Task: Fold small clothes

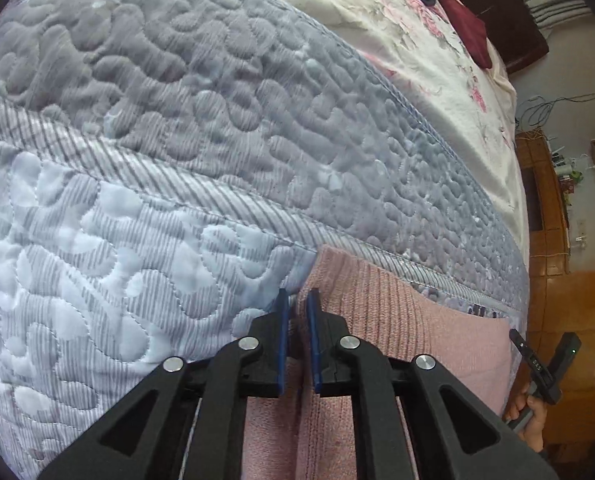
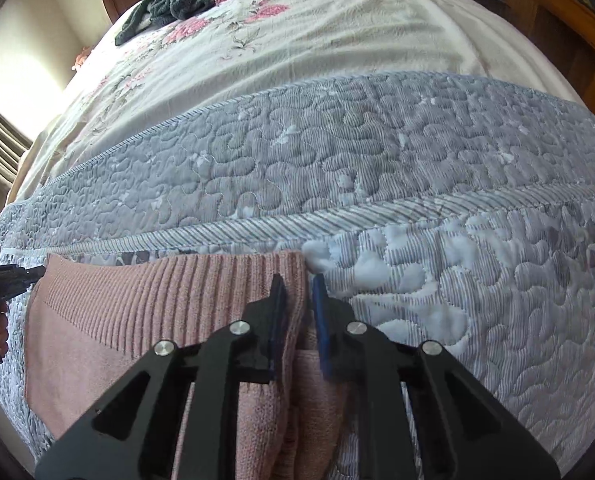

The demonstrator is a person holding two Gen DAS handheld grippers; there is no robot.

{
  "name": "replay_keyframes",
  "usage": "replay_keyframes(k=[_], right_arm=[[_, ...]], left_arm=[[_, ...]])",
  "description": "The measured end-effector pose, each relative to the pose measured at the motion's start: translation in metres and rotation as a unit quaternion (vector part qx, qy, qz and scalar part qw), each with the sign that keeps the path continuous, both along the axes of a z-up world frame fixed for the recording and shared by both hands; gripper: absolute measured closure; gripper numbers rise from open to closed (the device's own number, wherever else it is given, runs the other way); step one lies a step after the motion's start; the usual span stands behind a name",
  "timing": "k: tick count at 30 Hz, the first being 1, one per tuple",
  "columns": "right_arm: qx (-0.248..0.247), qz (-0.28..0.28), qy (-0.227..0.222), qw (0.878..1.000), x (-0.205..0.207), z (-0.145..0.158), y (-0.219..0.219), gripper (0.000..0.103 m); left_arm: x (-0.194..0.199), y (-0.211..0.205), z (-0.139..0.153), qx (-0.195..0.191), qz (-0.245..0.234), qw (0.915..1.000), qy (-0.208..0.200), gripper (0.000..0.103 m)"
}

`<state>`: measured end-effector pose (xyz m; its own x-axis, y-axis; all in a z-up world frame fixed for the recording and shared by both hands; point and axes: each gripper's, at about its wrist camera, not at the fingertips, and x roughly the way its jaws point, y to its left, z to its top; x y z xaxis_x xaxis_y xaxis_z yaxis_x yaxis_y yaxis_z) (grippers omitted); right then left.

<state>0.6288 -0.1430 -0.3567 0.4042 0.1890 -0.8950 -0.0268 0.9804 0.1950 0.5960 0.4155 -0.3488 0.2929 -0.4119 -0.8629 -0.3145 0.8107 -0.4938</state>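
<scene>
The pink knit garment [image 2: 145,312] lies flat on the grey quilt [image 2: 337,152]. The left gripper [image 1: 297,304] pinches one ribbed corner, seemingly closed on fabric; the right gripper [image 2: 299,292] grips the opposite corner, jaws narrowly apart.

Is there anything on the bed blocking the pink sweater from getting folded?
Nothing visible does. The pink ribbed knit sweater lies on bare grey-blue quilted bedspread. Both tools sit at its corners: left tool, right tool.
</scene>
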Motion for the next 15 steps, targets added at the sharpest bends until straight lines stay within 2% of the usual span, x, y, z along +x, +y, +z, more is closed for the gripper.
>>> replay_keyframes(k=[1, 3, 5, 7, 8, 10, 11, 12, 14, 15], right_arm=[[0.004, -0.006, -0.003, 1.000, -0.002, 0.002, -0.002, 0.076], [0.021, -0.017, -0.046, 0.999, -0.014, 0.021, -0.006, 0.076], [0.062, -0.012, -0.076, 0.995, -0.028, 0.038, -0.004, 0.076], [0.110, 0.014, -0.055, 0.992, -0.035, 0.034, 0.006, 0.076], [0.123, 0.024, -0.031, 0.992, -0.033, 0.025, 0.012, 0.077], [0.115, 0.029, 0.014, 0.993, -0.030, -0.003, 0.017, 0.084], [0.107, 0.020, 0.017, 0.994, -0.030, -0.010, 0.013, 0.096], [0.109, 0.012, 0.016, 0.994, -0.029, -0.014, 0.006, 0.103], [0.122, -0.009, 0.012, 0.992, -0.034, -0.005, -0.002, 0.100], [0.128, -0.007, 0.001, 0.992, -0.040, 0.005, -0.002, 0.090]], left_arm=[[-0.004, 0.004, 0.007, -0.003, 0.014, 0.9998, -0.010, 0.085], [-0.017, 0.005, 0.035, 0.000, 0.027, 0.9979, -0.058, 0.081], [-0.025, -0.010, 0.056, -0.036, -0.007, 0.9943, -0.100, 0.079], [-0.027, -0.035, 0.062, -0.072, -0.064, 0.9883, -0.118, 0.078], [-0.027, -0.047, 0.056, -0.075, -0.087, 0.9871, -0.112, 0.078], [-0.021, -0.062, 0.031, -0.031, -0.102, 0.9920, -0.067, 0.078], [-0.018, -0.062, 0.015, -0.001, -0.097, 0.9944, -0.042, 0.092], [-0.018, -0.057, 0.001, 0.010, -0.087, 0.9959, -0.021, 0.099], [-0.021, -0.044, 0.001, -0.010, -0.061, 0.9979, -0.019, 0.100], [-0.026, -0.042, 0.012, -0.014, -0.057, 0.9977, -0.035, 0.097]])
